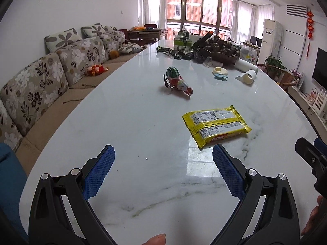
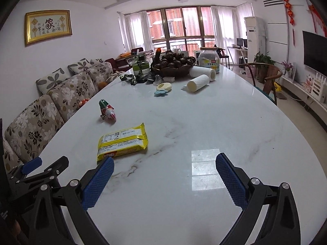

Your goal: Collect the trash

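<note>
Both hand-held grippers, left point(image 1: 163, 153) and right point(image 2: 164, 164), hovered spread wide, empty. Just beyond them a yellow wrapper point(image 1: 216, 126) lay on the tabletop point(image 1: 132, 122).

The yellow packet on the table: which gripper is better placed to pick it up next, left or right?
Either could, but left has a slight edge, as I judge it. The packet lies just past the left gripper, by its right finger. The right gripper is also open, but points at bare table.
</note>
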`<action>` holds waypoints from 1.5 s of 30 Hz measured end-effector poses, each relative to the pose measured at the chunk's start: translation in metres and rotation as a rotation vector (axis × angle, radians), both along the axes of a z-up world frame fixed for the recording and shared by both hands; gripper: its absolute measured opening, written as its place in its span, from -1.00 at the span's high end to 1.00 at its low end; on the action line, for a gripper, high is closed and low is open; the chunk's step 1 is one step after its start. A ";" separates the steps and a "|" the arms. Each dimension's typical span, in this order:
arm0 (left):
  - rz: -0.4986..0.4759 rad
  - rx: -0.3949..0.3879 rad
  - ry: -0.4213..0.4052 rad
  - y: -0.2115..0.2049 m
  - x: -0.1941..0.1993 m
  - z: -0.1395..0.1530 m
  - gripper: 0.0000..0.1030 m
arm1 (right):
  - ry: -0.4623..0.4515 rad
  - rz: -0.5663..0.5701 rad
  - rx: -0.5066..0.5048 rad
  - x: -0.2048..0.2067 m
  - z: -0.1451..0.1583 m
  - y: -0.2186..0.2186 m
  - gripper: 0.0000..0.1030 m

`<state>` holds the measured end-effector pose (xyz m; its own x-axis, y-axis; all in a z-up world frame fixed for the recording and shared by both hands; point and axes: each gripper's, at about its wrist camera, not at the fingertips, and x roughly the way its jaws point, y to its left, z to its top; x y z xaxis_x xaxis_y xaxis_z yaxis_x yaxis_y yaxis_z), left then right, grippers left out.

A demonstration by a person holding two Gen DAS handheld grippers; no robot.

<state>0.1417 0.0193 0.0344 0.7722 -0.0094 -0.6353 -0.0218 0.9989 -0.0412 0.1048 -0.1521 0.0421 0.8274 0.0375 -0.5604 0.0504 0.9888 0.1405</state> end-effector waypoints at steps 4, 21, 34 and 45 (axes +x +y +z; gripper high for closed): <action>-0.006 0.002 0.004 -0.001 0.001 0.000 -0.82 | -0.004 0.001 -0.015 -0.001 0.000 0.000 -0.91; -0.020 0.000 0.007 -0.004 -0.001 -0.002 -0.82 | 0.002 0.007 -0.017 -0.005 0.002 -0.002 -0.91; -0.021 0.006 0.005 -0.005 0.000 -0.002 -0.82 | 0.018 0.009 -0.009 -0.008 -0.001 -0.004 -0.91; -0.024 0.006 0.003 -0.006 -0.001 -0.001 -0.82 | 0.021 0.007 0.012 -0.011 -0.002 -0.006 -0.91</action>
